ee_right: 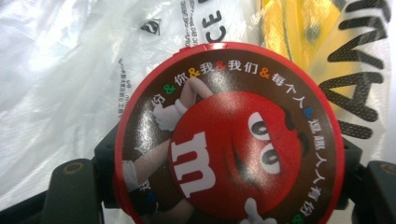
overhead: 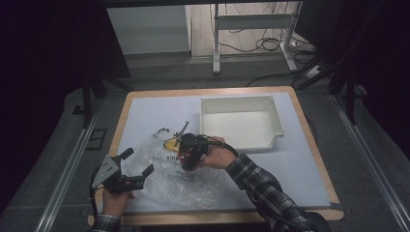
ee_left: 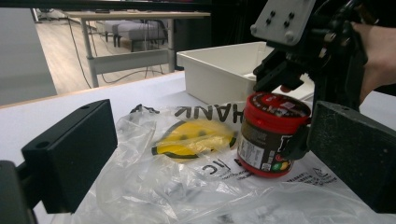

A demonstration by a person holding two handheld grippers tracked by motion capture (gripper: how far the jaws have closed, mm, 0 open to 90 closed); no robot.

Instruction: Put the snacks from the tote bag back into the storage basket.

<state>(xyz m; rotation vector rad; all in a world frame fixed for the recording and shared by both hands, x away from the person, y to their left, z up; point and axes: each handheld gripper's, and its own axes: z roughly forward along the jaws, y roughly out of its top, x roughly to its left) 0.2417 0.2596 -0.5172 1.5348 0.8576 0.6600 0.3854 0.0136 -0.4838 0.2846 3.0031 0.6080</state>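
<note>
1. Dark curtains and grey floor surround a wood-edged table (overhead: 309,145) with a pale top; the person's forearms come in from its near edge.
2. Nearest, at the left, the left gripper (overhead: 138,164) rests over the near-left corner of the table, its jaws spread wide with nothing between them. In the left gripper view its two black jaws stand well apart on either side of the scene.
3. Just beyond lies a crumpled clear plastic bag (overhead: 164,181), spread flat over the near-middle of the table. It carries black lettering and a yellow smiley print (ee_left: 194,140).
4. On the bag stands a small candy tub (ee_left: 271,135) with a red lid and a brown label, upright, near the smiley print.
5. At the tub is the right gripper (overhead: 189,162), pointing down from above, held by a hand in a plaid sleeve (overhead: 261,186). Its jaws are clamped on the tub's sides; in the right gripper view the round lid (ee_right: 229,140) sits between the two black jaws.
6. Farther back, to the right, sits a white open-topped bin (overhead: 241,104), well apart from the bag.
7. Beyond the table, white desk legs (overhead: 216,43) and loose cables lie on the floor.
</note>
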